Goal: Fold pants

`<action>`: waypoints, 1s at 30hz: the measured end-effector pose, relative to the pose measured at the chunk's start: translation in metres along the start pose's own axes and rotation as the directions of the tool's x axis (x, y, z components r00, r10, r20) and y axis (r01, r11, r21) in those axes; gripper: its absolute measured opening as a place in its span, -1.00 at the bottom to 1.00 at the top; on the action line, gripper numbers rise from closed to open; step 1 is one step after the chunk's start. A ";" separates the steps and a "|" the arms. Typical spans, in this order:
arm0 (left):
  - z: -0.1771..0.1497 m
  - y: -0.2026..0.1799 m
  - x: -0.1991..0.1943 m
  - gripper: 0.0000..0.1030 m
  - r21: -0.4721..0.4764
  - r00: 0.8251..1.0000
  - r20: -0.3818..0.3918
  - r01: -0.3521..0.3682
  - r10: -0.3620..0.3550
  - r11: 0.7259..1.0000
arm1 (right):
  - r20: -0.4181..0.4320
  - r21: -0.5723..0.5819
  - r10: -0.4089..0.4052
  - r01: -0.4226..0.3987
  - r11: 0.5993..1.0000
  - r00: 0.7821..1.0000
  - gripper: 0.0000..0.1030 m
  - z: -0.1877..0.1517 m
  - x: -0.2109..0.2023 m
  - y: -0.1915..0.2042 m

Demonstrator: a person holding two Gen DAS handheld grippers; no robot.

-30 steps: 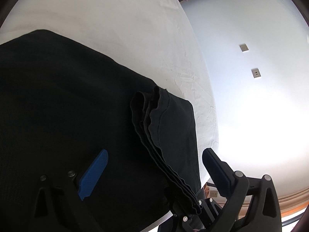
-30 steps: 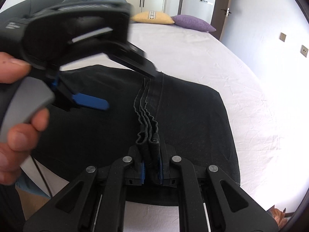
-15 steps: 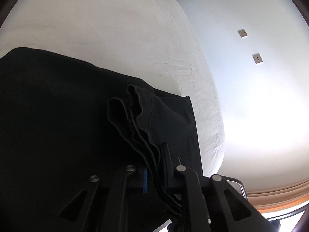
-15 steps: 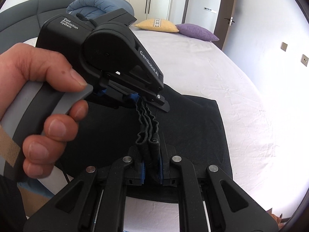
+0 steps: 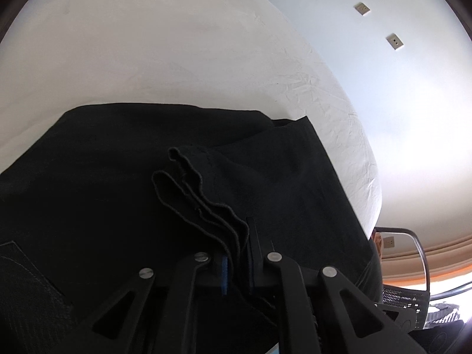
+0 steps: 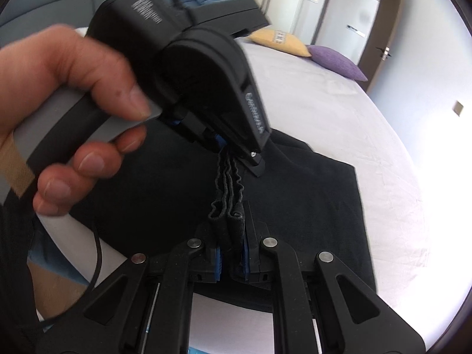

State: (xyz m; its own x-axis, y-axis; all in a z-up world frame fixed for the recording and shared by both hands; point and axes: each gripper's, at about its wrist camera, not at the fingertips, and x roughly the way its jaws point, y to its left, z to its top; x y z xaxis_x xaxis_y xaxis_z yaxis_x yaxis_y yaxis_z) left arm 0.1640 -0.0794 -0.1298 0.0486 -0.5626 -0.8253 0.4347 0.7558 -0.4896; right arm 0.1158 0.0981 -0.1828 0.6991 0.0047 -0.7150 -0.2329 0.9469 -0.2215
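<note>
Both grippers clamped on the stacked hem of the pants [image 6: 295, 206]: right gripper [image 6: 231, 253] at one end, left gripper [image 5: 237, 268] just closed further along. Pants lie on the bed [image 6: 368, 124], near its foot. Fabric soft, limp, light; grip all layers at edge, keep hem taut.

Pants [image 6: 295, 206] lie on the bed [image 6: 339, 112], pillows [image 6: 336, 62] at its far end.

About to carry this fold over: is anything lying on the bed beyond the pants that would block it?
Nothing visible does. Both the left gripper and right gripper are shut on the pants' stacked edge, and the white sheet beyond is bare up to the pillows at the far end.
</note>
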 end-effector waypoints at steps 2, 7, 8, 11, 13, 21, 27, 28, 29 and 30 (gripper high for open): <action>-0.004 0.008 -0.005 -0.81 0.031 1.000 -0.012 -0.020 0.021 0.999 | -0.003 -0.040 0.013 -0.013 0.999 1.000 -0.82 0.001 0.002 0.015; -0.012 0.037 -0.014 -0.81 0.056 0.998 -0.049 -0.041 0.044 0.998 | -0.028 -0.119 0.050 -0.054 0.991 0.998 -0.82 0.003 0.012 0.052; -0.012 0.042 -0.016 -0.81 0.059 0.997 -0.051 -0.049 0.052 0.997 | -0.036 -0.129 0.059 -0.063 0.990 0.998 -0.82 0.003 0.014 0.059; -0.015 0.057 -0.023 -0.80 0.052 0.996 -0.056 -0.066 0.069 0.996 | -0.052 -0.161 0.069 -0.077 0.984 0.996 -0.82 0.008 0.015 0.077; -0.014 0.062 -0.024 -0.80 0.045 0.995 -0.058 -0.073 0.075 0.996 | -0.060 -0.192 0.063 -0.074 0.979 0.996 -0.82 0.009 0.017 0.086; -0.018 0.068 -0.025 -0.79 0.026 0.996 -0.051 -0.077 0.078 0.997 | -0.103 -0.220 0.065 -0.087 0.972 0.993 -0.82 0.003 0.030 0.107; -0.022 0.071 -0.023 -0.76 0.017 0.996 -0.047 -0.076 0.077 0.997 | -0.142 -0.231 0.066 -0.098 0.968 0.988 -0.75 0.001 0.055 0.101; -0.023 0.074 -0.024 -0.75 0.014 0.996 -0.047 -0.077 0.077 0.997 | -0.150 -0.238 0.060 -0.095 0.967 0.987 -0.75 0.001 0.057 0.105; -0.024 0.075 -0.025 -0.72 0.012 0.996 -0.042 -0.081 0.081 0.997 | -0.155 -0.234 0.058 -0.094 0.968 0.986 -0.75 0.003 0.058 0.106; -0.026 0.077 -0.027 -0.69 0.015 0.995 -0.036 -0.093 0.093 0.996 | -0.157 -0.223 0.063 -0.098 0.970 0.986 -0.74 0.005 0.058 0.108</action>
State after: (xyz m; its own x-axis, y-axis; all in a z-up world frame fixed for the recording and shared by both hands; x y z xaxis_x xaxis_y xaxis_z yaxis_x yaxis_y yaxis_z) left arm 0.1729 0.0022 -0.1524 0.0561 -0.4772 -0.8770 0.4422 0.7994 -0.4067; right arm 0.1344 0.2020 -0.2444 0.5680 0.0143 -0.8229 -0.4454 0.8461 -0.2928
